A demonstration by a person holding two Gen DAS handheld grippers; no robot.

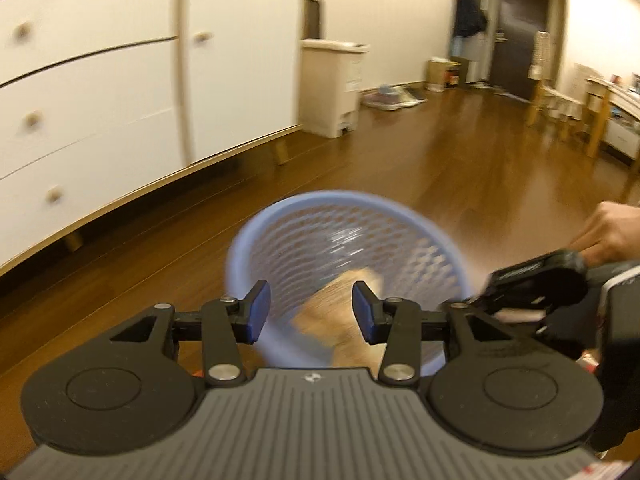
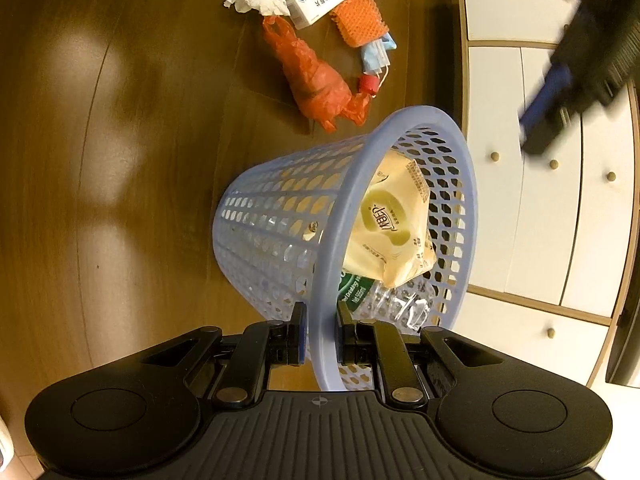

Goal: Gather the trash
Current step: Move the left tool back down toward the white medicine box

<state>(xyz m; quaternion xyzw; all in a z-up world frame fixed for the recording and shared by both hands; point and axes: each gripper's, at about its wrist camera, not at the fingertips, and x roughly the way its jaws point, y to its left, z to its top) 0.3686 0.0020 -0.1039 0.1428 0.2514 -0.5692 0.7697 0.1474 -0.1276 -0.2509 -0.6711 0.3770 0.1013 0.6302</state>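
Home, prob. living rm/hallway of an apt. Dark brown wood-plank floor, long white cabinet w/ drawers, round wooden knobs & light-wood legs along wall, beige plastic pedal bin beside it. Dark entry door at far end, hanging dark jacket nearby, light wooden table w/ clutter at right.

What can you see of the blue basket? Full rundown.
The blue basket is a round, tapered bin of perforated lilac-blue plastic with a thick solid rim. It stands on the wooden floor. The right gripper has its jaws closed on the near rim. Inside lie a cream snack packet and a crushed clear bottle. The left gripper is open above it.
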